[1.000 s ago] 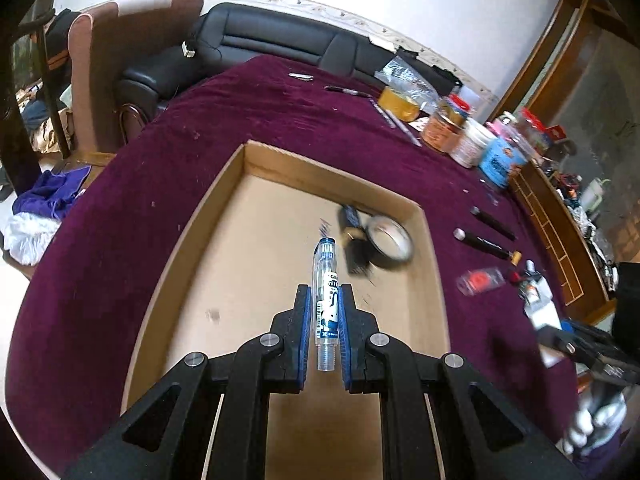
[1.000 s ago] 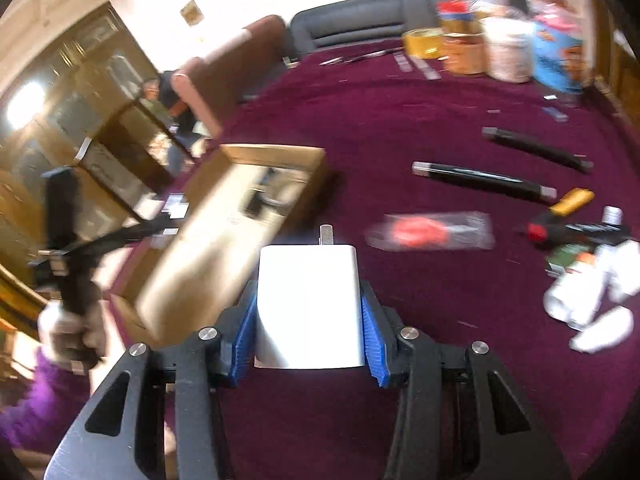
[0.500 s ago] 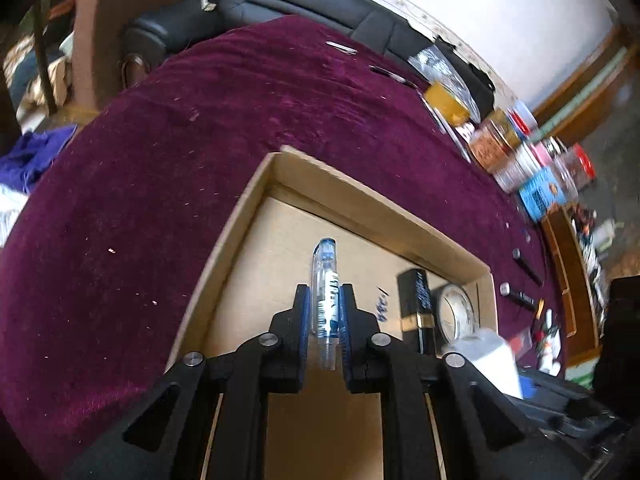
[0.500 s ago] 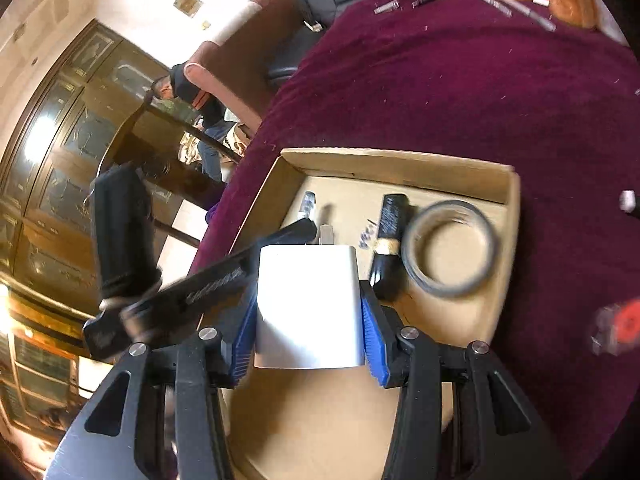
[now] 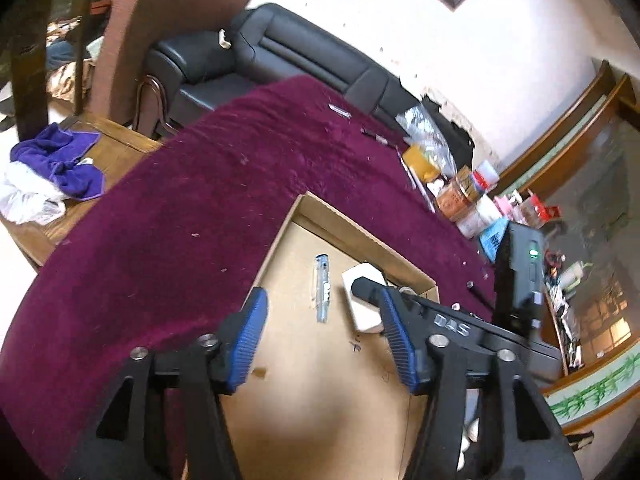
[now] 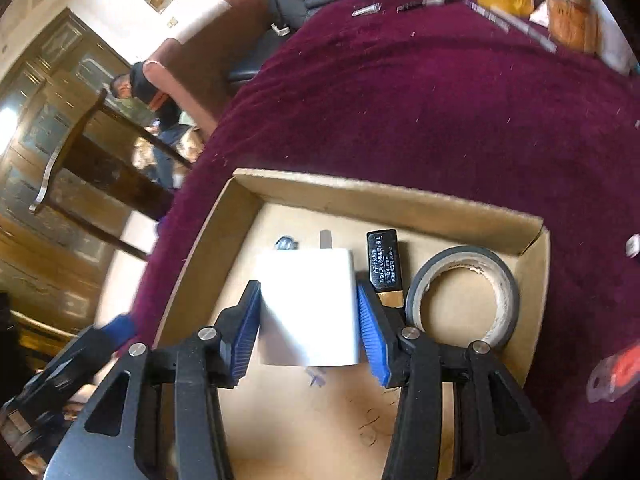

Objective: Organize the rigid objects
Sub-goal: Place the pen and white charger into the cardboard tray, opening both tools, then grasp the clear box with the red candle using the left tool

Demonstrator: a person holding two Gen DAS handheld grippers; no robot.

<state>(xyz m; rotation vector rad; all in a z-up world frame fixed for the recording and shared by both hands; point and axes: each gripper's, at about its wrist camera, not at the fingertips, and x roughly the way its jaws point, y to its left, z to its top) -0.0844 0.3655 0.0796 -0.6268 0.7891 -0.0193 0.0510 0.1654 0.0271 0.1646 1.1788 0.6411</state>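
A shallow cardboard box (image 5: 352, 216) (image 6: 400, 200) lies on the purple cloth. My left gripper (image 5: 324, 340) is open and empty above the box; the clear blue pen (image 5: 321, 292) lies on the box floor just ahead of it. My right gripper (image 6: 306, 320) holds a white charger block (image 6: 308, 304) (image 5: 362, 280) low over the box floor, with the jaws spread slightly and a thin gap on the right pad. A black and gold tube (image 6: 384, 268) and a grey tape roll (image 6: 464, 296) lie beside the charger in the box.
Jars, a yellow container and packets (image 5: 460, 192) stand at the table's far side. A black sofa (image 5: 280, 56) and a brown chair (image 5: 160, 20) are behind the table. A red-topped packet (image 6: 616, 368) lies on the cloth right of the box. Pens (image 6: 424, 2) lie at the far edge.
My left gripper opened and let go of the pen, which now lies in the box, then drew back. My right gripper lowered the charger into the box and its jaws have started to part.
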